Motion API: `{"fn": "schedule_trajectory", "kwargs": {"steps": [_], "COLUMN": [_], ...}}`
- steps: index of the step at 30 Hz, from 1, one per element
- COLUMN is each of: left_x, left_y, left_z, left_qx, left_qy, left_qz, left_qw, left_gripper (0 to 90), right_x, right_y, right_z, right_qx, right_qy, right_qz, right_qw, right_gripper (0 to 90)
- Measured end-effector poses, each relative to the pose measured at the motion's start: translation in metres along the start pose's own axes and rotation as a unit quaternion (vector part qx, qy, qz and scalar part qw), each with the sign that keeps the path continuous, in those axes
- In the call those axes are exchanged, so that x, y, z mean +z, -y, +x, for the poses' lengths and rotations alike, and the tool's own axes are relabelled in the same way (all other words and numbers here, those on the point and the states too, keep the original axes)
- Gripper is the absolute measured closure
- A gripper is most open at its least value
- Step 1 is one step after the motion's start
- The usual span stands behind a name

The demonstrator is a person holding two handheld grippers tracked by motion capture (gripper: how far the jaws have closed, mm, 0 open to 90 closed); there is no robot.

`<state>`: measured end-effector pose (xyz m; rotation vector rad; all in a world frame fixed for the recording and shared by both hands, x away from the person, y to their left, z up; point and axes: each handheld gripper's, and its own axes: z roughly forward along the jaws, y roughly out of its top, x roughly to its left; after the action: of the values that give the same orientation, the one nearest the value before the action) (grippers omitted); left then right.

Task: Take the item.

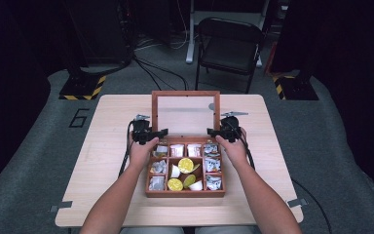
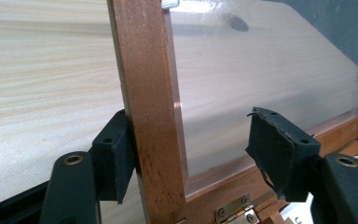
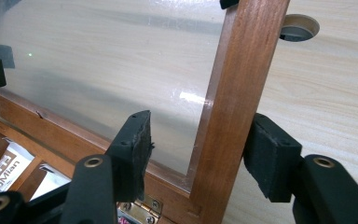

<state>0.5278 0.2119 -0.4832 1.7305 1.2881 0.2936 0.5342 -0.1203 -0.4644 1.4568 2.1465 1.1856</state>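
An open wooden box (image 1: 185,193) sits mid-table, its compartments holding sachets, white cups and yellow-lidded cups (image 1: 185,165). Its glass-paned lid (image 1: 185,93) stands raised at the back. My left gripper (image 1: 152,133) is open and straddles the lid's left rail (image 2: 149,107); the outer pad (image 2: 121,161) touches the wood while the inner pad (image 2: 279,149) hangs apart in front of the glass. My right gripper (image 1: 220,131) is open around the lid's right rail (image 3: 233,93). Its outer pad (image 3: 270,161) sits close against the wood, and its inner pad (image 3: 133,149) stands off it.
Brass hinges (image 2: 235,212) join lid and box. A round hole (image 3: 298,27) lies in the tabletop (image 1: 117,112) behind the lid. Beyond the table stand a black folding chair (image 1: 229,46), stand bases with striped tape (image 1: 83,87) and floor cables.
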Motion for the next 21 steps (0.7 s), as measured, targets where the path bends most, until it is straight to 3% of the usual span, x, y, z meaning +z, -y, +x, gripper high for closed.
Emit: {"fn": "schedule_trajectory", "kwargs": {"steps": [16, 21], "left_x": [0.0062, 0.0092], "left_y": [0.0013, 0.0024], "left_z": [0.0033, 0.0046], "left_qx": [-0.017, -0.032], "left_qy": [0.005, 0.008], "left_qz": [0.007, 0.009], "left_qw": [0.9998, 0.9994], "left_gripper": [30.0, 28.7], "right_x": [0.0071, 0.0090], "right_y": [0.0011, 0.0016], "right_z": [0.0016, -0.0001], "right_qx": [0.004, 0.010], "right_qy": [0.007, 0.005], "right_qz": [0.009, 0.015], "right_qw": [0.9999, 0.9998], "right_gripper": [36.5, 35.8]}}
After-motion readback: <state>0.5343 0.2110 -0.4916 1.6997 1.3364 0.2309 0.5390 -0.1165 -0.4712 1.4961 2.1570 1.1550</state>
